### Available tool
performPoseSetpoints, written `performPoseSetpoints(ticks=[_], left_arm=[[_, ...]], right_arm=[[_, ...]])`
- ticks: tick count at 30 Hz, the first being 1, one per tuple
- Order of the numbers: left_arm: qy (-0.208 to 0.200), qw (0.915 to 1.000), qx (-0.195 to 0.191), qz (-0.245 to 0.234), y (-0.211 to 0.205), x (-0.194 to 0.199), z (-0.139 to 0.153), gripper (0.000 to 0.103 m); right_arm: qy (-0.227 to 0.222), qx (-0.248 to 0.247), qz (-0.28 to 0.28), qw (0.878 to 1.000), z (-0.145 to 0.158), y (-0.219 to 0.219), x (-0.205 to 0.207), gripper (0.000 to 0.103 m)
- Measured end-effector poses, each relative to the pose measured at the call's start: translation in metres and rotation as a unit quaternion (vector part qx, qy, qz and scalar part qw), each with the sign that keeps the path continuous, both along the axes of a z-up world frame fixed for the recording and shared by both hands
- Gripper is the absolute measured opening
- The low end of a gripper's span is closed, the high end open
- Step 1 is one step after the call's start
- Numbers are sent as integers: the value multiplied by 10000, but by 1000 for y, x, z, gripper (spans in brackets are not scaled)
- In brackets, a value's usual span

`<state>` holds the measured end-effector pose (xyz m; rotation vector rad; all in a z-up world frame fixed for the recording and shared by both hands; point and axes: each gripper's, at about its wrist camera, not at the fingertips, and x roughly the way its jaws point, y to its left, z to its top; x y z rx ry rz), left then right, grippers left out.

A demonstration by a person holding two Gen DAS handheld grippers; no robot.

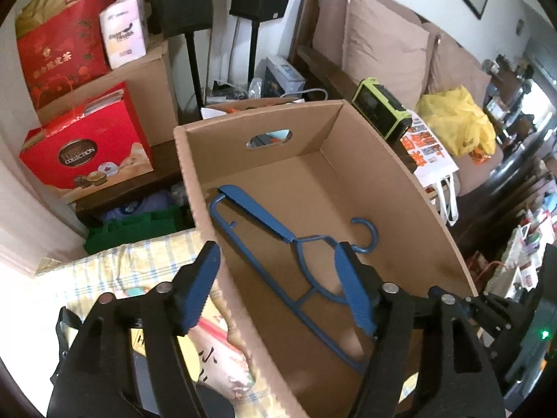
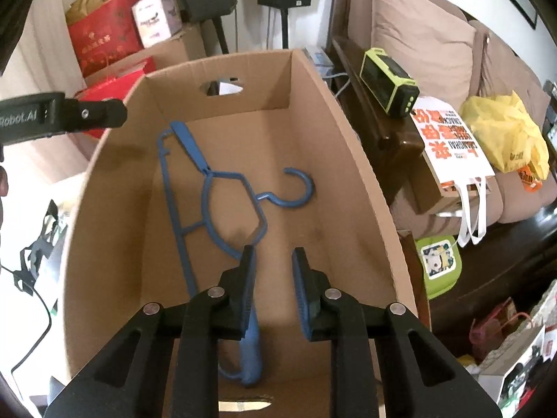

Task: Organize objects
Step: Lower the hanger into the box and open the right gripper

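A blue plastic clothes hanger lies flat on the floor of an open cardboard box. It also shows in the right wrist view, inside the same box. My left gripper is open wide, astride the box's left wall, with one finger outside and one inside above the hanger. My right gripper is open and empty, held over the near part of the box just above the hanger's lower arm. The left gripper's body shows at the left edge of the right wrist view.
Red gift boxes and a brown carton stand at the left. A sofa with a green device, a printed tote and a yellow bag is at the right. Speaker stands are behind.
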<state>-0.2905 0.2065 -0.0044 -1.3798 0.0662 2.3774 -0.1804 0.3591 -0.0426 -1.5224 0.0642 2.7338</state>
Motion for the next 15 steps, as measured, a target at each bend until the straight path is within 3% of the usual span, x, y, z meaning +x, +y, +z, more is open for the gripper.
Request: performPoseSetpoints(ticks=[8,12,15], left_arm=[[138,9997,-192,35,-14,35,5,81],[219,9994,-271,48,-22,53,4,82],[276,9992,-278,102,-31,62,5,85]], right_arm=[[183,-109,51,9998,8,-14,9,46],[232,-374,50,9990,12,-14,14,59],[285,-368,44,9989,16,-16,18,62]])
